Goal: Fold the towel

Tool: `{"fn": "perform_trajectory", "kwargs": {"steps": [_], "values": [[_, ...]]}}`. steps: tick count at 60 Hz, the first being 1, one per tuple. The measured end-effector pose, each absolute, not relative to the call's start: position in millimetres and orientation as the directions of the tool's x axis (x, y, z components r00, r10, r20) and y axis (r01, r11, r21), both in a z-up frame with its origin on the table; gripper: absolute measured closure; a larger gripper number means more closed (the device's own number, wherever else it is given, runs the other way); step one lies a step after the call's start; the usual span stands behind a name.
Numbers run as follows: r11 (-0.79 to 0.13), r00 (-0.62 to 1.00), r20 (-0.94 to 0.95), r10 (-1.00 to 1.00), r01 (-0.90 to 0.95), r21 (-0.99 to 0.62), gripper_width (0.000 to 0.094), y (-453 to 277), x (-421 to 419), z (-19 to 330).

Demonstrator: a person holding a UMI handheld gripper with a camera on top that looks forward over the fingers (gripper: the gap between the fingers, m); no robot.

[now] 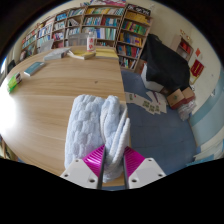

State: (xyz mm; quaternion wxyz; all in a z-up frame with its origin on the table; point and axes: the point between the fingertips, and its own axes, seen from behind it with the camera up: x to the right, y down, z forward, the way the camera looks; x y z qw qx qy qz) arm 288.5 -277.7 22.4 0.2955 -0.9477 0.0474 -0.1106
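Left of the towel [98,125], the wooden table [45,95] lay open toward the frame's left. At upper centre a bottle [90,40] and books [82,54] blocked the far edge; papers [150,101] crowded the right.

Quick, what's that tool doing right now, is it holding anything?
Tool: closed on the towel, both pink pads pinching its near edge; the rest lies bunched on the wooden table.

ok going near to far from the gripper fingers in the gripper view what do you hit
gripper, its fingers close together with the towel's near end between the pads → bunched pale towel → bare wooden table → bottle near the far edge → bookshelves
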Motion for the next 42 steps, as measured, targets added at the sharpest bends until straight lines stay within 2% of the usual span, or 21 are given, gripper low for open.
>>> {"fn": "perform_trajectory", "kwargs": {"steps": [1,4,5,7,12,23,33,42], "values": [[-0.82,0.972,0.173,-0.159,-0.032,-0.571,0.0518,-279.2,288.4,25.8],[-0.805,0.971,0.159,-0.18,-0.053,-0.591,0.0084,-285.2,290.3,45.0],[-0.796,0.97,0.158,-0.187,-0.055,-0.603,0.0078,-287.4,291.6,53.5],[-0.783,0.967,0.159,-0.196,-0.057,-0.619,0.0125,-288.4,286.5,73.2],[-0.756,0.955,0.18,-0.238,-0.065,-0.652,0.0089,-316.0,290.6,107.9],[-0.703,0.937,0.155,-0.313,-0.118,-0.701,0.0096,-377.8,266.6,173.7],[-0.661,0.94,0.026,-0.341,-0.219,-0.718,0.0098,-436.8,214.7,206.5],[-0.646,0.93,-0.052,-0.365,-0.293,-0.705,0.0098,-471.4,208.5,210.0]]}}
